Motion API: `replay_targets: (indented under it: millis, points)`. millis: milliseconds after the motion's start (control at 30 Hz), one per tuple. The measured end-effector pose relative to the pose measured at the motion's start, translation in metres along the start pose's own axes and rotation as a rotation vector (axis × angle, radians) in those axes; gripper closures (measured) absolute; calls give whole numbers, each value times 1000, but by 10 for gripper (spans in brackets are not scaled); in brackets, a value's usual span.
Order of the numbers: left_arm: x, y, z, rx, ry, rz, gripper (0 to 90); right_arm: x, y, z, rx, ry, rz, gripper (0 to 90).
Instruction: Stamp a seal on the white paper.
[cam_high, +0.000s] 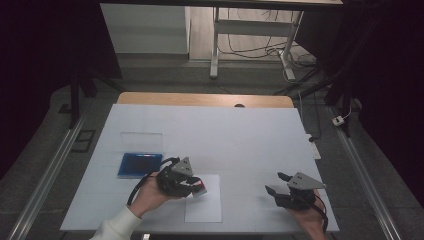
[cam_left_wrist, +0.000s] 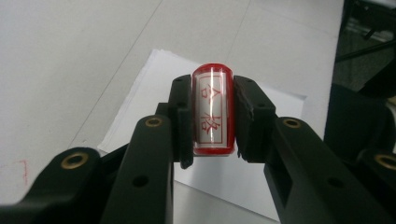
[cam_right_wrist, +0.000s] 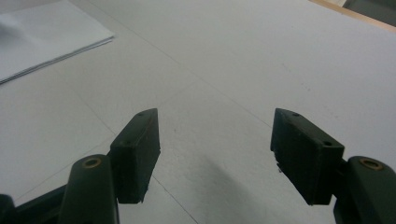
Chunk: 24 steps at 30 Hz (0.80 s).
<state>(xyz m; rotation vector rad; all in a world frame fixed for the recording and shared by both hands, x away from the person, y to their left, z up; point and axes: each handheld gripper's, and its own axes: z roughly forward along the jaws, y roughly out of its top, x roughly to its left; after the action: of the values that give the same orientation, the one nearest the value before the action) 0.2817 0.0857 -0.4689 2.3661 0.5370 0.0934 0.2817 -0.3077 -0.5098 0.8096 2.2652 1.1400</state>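
My left gripper (cam_high: 197, 187) is shut on a red and clear stamp (cam_left_wrist: 213, 110) with red characters on its label; the stamp (cam_high: 200, 189) hangs just over the left edge of a white stack of paper (cam_high: 204, 200). In the left gripper view the paper (cam_left_wrist: 154, 84) lies under and beyond the jaws. My right gripper (cam_high: 277, 184) rests at the front right of the table, open, with bare table between its fingers (cam_right_wrist: 135, 149).
A blue ink pad (cam_high: 140, 164) lies left of the left hand, with its clear lid (cam_high: 141, 141) just behind it. The white table top (cam_high: 240, 135) spreads wide behind both grippers. Table legs and cables stand on the floor beyond.
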Motion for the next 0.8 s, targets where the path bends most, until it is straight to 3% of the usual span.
replay_targets:
  millis: [267, 800]
  points:
    - [-3, 6, 15, 54, 12, 23, 705, 0, 0, 1, 2, 1, -2, 324]
    - [-3, 9, 29, 103, 35, 37, 705, 0, -1, 0, 1, -3, 1, 324]
